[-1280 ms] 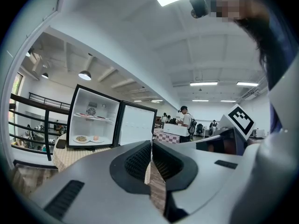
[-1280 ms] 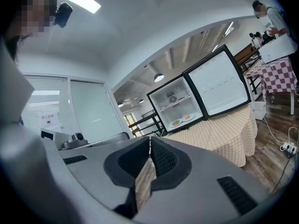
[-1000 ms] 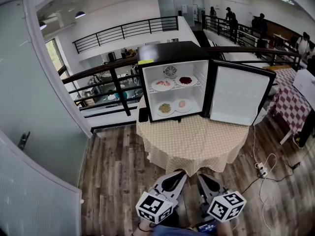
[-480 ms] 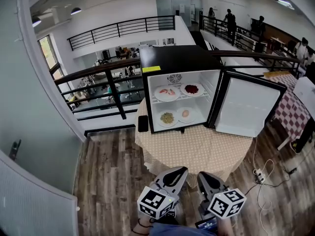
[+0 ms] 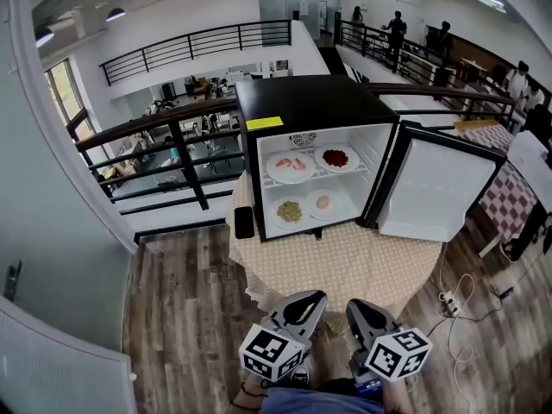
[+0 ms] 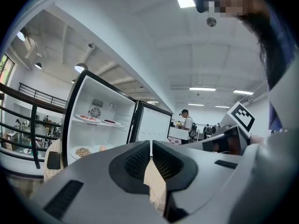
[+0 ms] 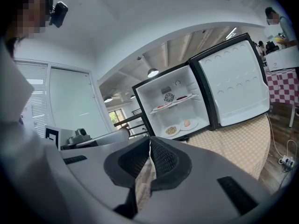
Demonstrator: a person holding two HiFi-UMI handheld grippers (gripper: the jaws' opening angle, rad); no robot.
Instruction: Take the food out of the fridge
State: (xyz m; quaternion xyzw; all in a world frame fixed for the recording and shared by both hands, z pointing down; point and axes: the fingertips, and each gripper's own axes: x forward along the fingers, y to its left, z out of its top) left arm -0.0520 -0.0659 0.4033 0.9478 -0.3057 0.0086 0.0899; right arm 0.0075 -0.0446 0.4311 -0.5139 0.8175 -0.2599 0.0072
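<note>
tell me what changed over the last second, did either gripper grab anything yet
The person walked toward the table, so the fridge now shows nearer in the head view. Nothing was grabbed or released: the left gripper and right gripper stay shut and empty, short of the table. The fridge door stays open and the four plates sit untouched on their shelves.

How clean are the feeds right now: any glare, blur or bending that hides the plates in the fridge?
Head view: sharp, evenly lit, railings bowed by the wide lens, four plates in the fridge plain. Left gripper view: dark corners, the shut left claw fills the bottom, plates small. Right gripper view: same dark corners, the right claw blocks the lower frame, no glare.
</note>
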